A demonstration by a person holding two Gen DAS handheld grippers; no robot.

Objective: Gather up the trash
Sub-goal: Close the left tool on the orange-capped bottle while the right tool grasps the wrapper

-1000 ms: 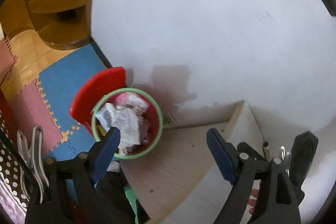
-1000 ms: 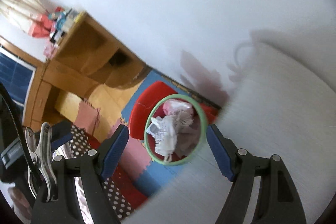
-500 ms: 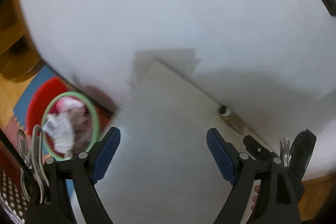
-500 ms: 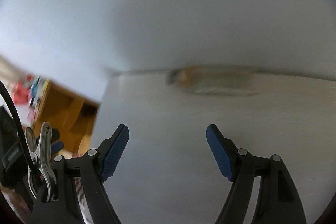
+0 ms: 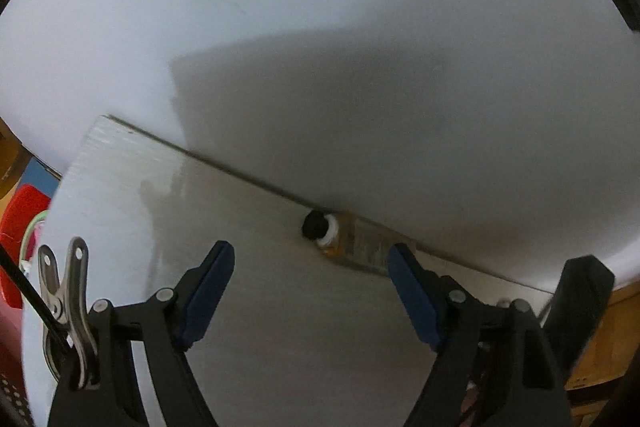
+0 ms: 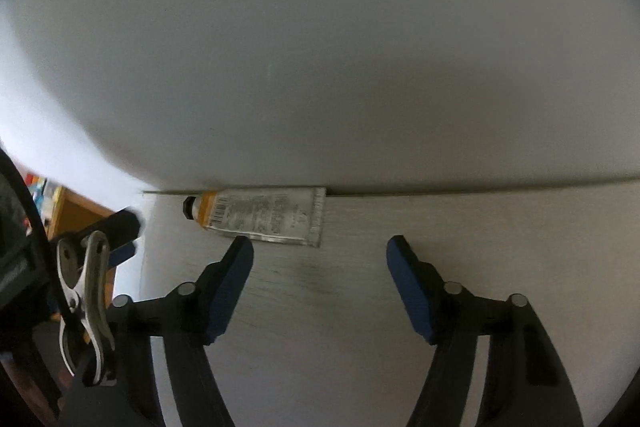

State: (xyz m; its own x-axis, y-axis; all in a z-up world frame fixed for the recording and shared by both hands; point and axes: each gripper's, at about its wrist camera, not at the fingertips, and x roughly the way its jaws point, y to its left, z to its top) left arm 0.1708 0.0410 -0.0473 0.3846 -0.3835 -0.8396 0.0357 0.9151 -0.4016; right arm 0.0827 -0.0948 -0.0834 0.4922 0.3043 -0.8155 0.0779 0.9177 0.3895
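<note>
A flattened squeeze tube (image 6: pixel 264 217) with a black cap, an orange band and a printed label lies on the pale table (image 6: pixel 340 307), pressed against the white wall. My right gripper (image 6: pixel 319 259) hovers just in front of it; the jaws are closing with nothing between them. In the left wrist view the same tube (image 5: pixel 352 247) lies ahead, partly behind the right fingertip. My left gripper (image 5: pixel 311 267) is also closing on empty air. The red bin with a green rim (image 5: pixel 24 239) peeks past the table's left edge.
The white wall (image 6: pixel 320 67) rises straight behind the table. Wooden furniture (image 6: pixel 76 215) shows beyond the table's left edge, and more wood (image 5: pixel 600 339) at the right in the left wrist view. Bare tabletop (image 5: pixel 300 347) lies under both grippers.
Both grippers swung away from the red bin of crumpled paper onto the tabletop by the wall. The tube came into view, and both pairs of jaws narrowed a little.
</note>
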